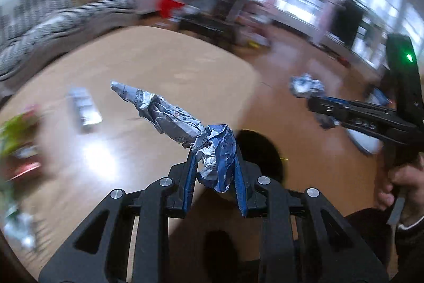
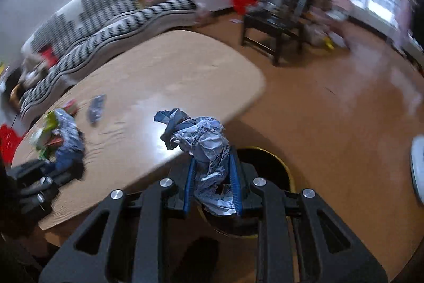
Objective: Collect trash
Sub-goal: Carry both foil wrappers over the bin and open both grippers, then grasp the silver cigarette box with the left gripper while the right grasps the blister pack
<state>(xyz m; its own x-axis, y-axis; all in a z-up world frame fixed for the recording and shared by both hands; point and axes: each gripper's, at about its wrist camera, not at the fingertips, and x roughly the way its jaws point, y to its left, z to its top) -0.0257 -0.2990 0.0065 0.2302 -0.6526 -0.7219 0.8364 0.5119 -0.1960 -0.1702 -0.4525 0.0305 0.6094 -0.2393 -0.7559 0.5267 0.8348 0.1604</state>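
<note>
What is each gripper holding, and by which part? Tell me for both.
The left gripper is shut on a long crumpled newspaper, pinched at its near, bluish end. The right gripper is shut on a crumpled paper wad, clamped at its lower part.

left gripper (image 1: 215,171) angled down, jaws clamped, right gripper (image 2: 213,177) likewise

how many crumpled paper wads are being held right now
2. One long wad is pinched in the left tool; a rounder wad is in the right tool. More litter on the table is too blurred to count.
</note>
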